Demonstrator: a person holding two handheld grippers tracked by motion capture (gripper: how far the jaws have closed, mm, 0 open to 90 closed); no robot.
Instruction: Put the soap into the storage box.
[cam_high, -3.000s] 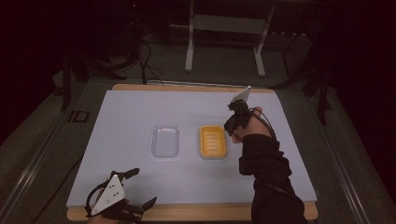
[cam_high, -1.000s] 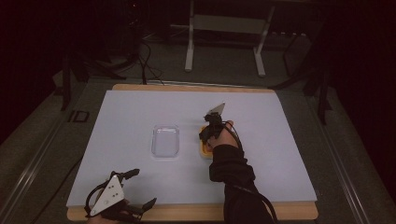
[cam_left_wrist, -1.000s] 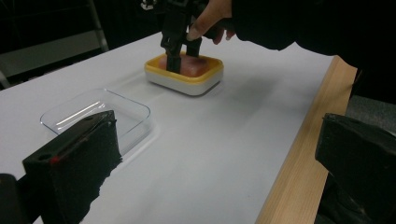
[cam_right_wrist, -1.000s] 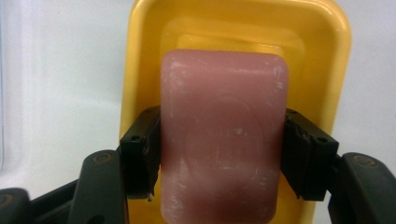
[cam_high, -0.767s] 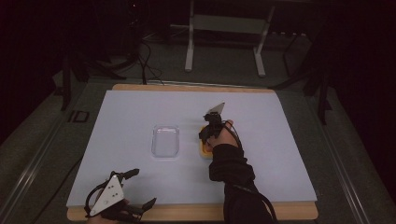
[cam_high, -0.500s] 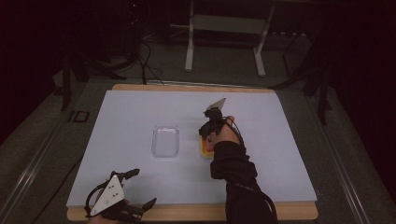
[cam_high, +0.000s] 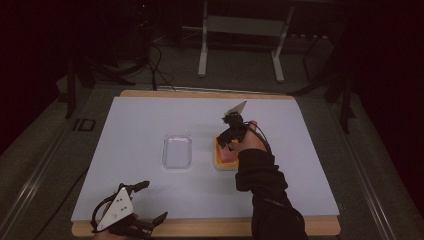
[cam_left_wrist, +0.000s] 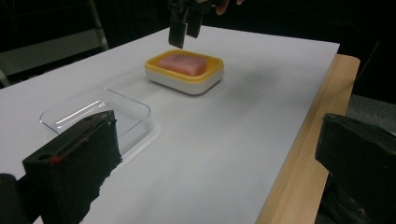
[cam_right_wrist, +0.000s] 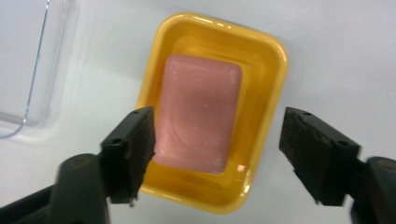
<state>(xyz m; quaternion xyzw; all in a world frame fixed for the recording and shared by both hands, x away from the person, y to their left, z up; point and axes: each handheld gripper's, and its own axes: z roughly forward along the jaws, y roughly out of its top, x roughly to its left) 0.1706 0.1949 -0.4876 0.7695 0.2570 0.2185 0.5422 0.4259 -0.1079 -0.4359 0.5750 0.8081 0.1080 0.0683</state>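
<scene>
A pink soap bar (cam_right_wrist: 198, 112) lies in a yellow dish (cam_right_wrist: 261, 112) on the white table sheet. My right gripper (cam_right_wrist: 218, 140) hovers just above it, open, one jaw over the soap's left edge and the other out past the dish's right rim. From above, the right gripper (cam_high: 229, 139) covers the far end of the dish (cam_high: 225, 162). A clear plastic tray (cam_high: 177, 150) sits empty to the left of the dish. My left gripper (cam_high: 154, 201) rests open at the near left table edge, holding nothing. In the left gripper view, the soap (cam_left_wrist: 183, 64) and tray (cam_left_wrist: 95, 116) lie ahead.
The white sheet (cam_high: 150, 120) covers a wooden board whose near edge (cam_high: 210, 227) shows in front. A metal stand (cam_high: 240, 30) and cables stand on the dark floor beyond the table. A sleeved forearm (cam_high: 260, 180) reaches in from the bottom right.
My right gripper has moved left from beyond the dish's right side to directly over the soap. The left gripper has stayed put.
</scene>
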